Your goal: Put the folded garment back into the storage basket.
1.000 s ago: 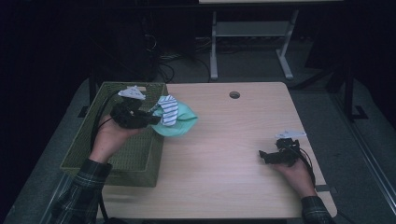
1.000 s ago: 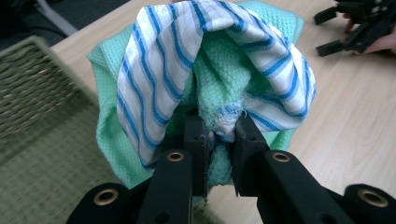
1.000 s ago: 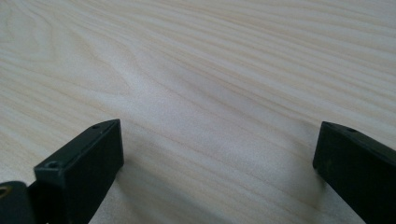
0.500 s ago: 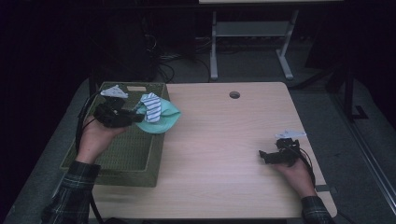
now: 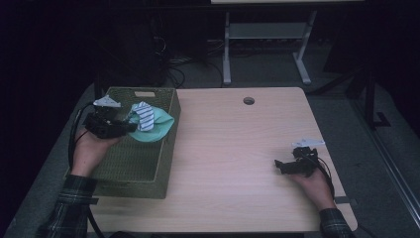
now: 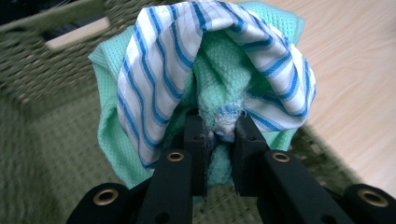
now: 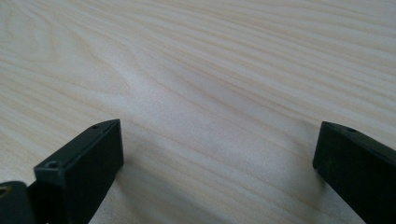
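Observation:
My left gripper (image 5: 130, 127) (image 6: 219, 133) is shut on a bundle of cloths: a mint-green waffle cloth (image 5: 157, 131) (image 6: 224, 70) with a white cloth with blue stripes (image 5: 145, 116) (image 6: 144, 74) draped over it. The bundle hangs over the right part of the green woven basket (image 5: 124, 163) (image 6: 42, 60). At the table's right side my right gripper (image 5: 277, 164) (image 7: 215, 158) rests low over the bare wood. Its jaws stand wide apart and hold nothing.
The basket sits at the left end of the light wooden table (image 5: 237, 148). A round cable hole (image 5: 248, 100) lies near the table's far edge. A white desk frame (image 5: 267, 34) stands on the floor behind.
My left hand has carried the cloth bundle leftward, from over the basket's right rim to above its inside. The right hand has stayed put.

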